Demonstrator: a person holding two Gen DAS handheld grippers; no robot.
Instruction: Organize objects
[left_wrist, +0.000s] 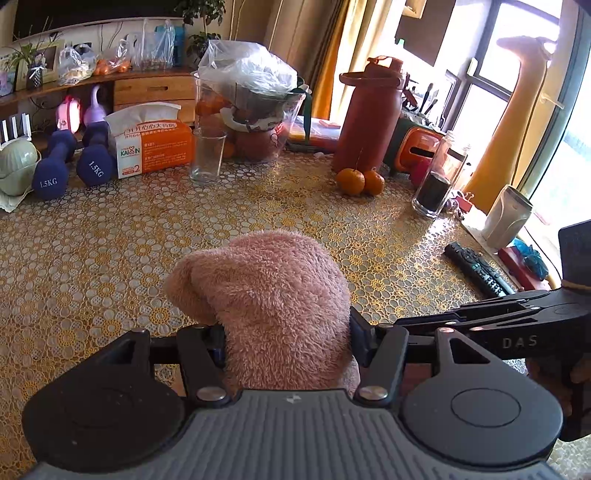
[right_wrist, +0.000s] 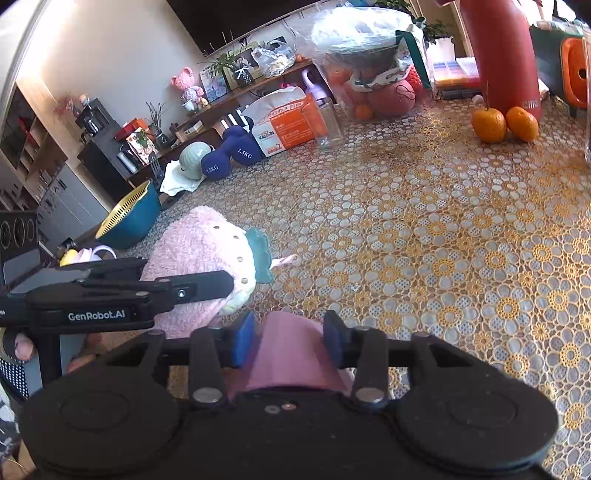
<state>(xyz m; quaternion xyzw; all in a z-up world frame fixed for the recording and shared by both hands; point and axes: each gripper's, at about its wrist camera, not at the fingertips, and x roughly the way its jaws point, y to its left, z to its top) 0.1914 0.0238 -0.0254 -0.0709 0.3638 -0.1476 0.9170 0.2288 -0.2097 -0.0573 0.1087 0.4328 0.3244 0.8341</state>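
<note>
L gripper (left_wrist: 288, 338): black w/ ribbed grey housing, silver screws, blue pads, showing "GenRobot.AI" lettering; R gripper (right_wrist: 290, 338): black, silver screws, blue pads, showing "DAS"

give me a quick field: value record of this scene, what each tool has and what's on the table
surface: table under a yellow flower-lace cover
left tool: shut on pink plush toy
right tool: pads against a smooth pink piece beside the plush
far side: two blue dumbbells, tissue pack, empty glass
by the window: red bottle, two oranges, remote
</note>
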